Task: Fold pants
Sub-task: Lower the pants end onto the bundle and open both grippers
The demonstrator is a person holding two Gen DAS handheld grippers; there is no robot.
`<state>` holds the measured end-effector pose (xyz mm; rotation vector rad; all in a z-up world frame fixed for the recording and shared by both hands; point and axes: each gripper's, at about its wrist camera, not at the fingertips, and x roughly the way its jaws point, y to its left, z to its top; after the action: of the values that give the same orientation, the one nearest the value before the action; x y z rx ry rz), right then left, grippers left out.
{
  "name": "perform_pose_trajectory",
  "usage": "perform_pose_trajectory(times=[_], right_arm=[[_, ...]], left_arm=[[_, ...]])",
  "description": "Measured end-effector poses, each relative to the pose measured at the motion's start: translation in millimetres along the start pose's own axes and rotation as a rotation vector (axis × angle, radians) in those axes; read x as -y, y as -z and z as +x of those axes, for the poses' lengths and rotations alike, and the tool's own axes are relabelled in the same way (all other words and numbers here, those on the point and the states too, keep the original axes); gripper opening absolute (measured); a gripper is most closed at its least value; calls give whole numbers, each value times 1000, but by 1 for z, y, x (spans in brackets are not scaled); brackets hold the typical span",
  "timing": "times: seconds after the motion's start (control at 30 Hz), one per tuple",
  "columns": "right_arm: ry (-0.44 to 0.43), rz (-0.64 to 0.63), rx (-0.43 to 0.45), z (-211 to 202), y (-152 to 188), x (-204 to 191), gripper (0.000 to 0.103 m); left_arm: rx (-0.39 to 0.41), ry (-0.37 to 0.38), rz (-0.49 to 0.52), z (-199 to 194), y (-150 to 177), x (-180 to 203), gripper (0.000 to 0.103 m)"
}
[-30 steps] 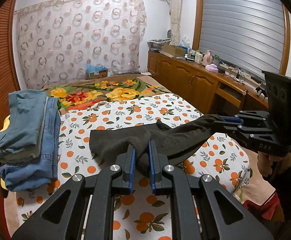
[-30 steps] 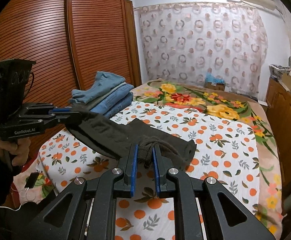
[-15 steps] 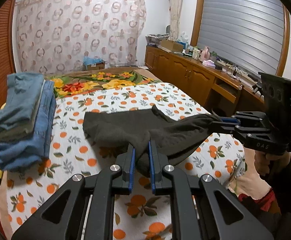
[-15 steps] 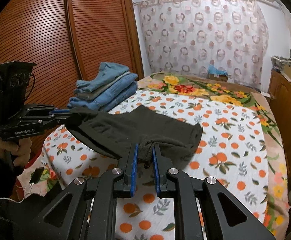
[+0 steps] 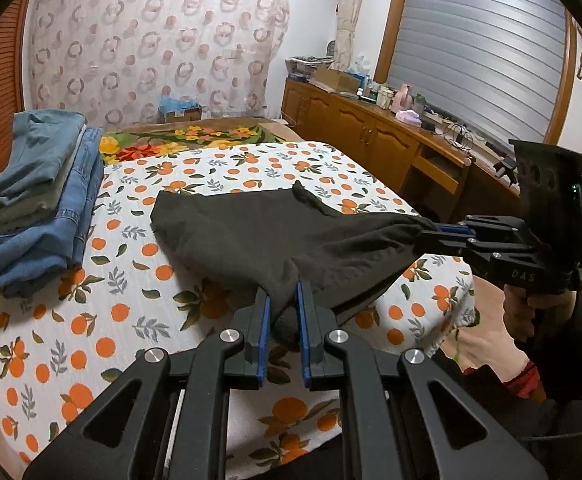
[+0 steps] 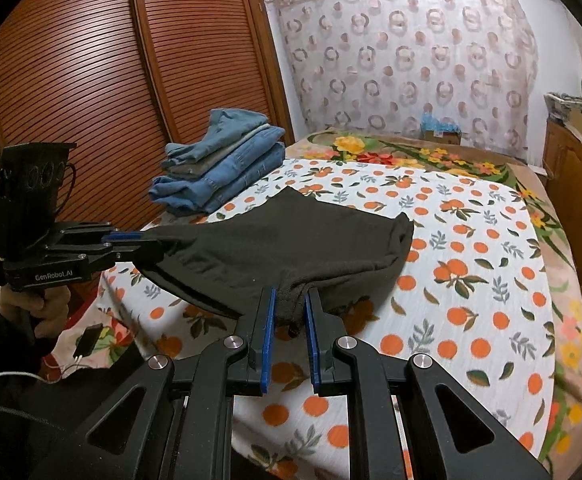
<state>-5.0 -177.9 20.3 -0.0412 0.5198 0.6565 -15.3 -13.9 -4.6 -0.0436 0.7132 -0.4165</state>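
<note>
Dark grey pants (image 5: 259, 232) lie partly on the orange-print bedsheet (image 5: 91, 320), their near edge lifted and stretched between both grippers. My left gripper (image 5: 282, 300) is shut on one bunched corner of the pants. My right gripper (image 6: 290, 300) is shut on the other corner. The pants (image 6: 291, 240) sag between them, far end resting on the bed. Each gripper shows in the other's view: the right gripper (image 5: 437, 230) at right, the left gripper (image 6: 131, 240) at left.
A stack of folded blue jeans (image 5: 39, 192) sits at the bed's left side, also in the right wrist view (image 6: 223, 168). A wooden cabinet (image 5: 371, 140) with clutter runs along the right. Louvred wardrobe doors (image 6: 91, 100) stand left. A phone on a cable (image 6: 87, 340) lies near the bed's edge.
Both grippers have pulled back toward the foot of the bed with the pants, drawing them flatter and more stretched out over the sheet.
</note>
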Motion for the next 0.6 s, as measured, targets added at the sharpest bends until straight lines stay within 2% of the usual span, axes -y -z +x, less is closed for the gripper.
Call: perform_pose_trajectory(times=[0.2, 0.6], right_arm=[[6, 9, -11, 10, -6, 6, 14], [38, 52, -45, 71, -37, 39, 14]], left_arm=[[-23, 2, -17, 16, -5, -9, 13], [-57, -11, -41, 67, -48, -47, 13]])
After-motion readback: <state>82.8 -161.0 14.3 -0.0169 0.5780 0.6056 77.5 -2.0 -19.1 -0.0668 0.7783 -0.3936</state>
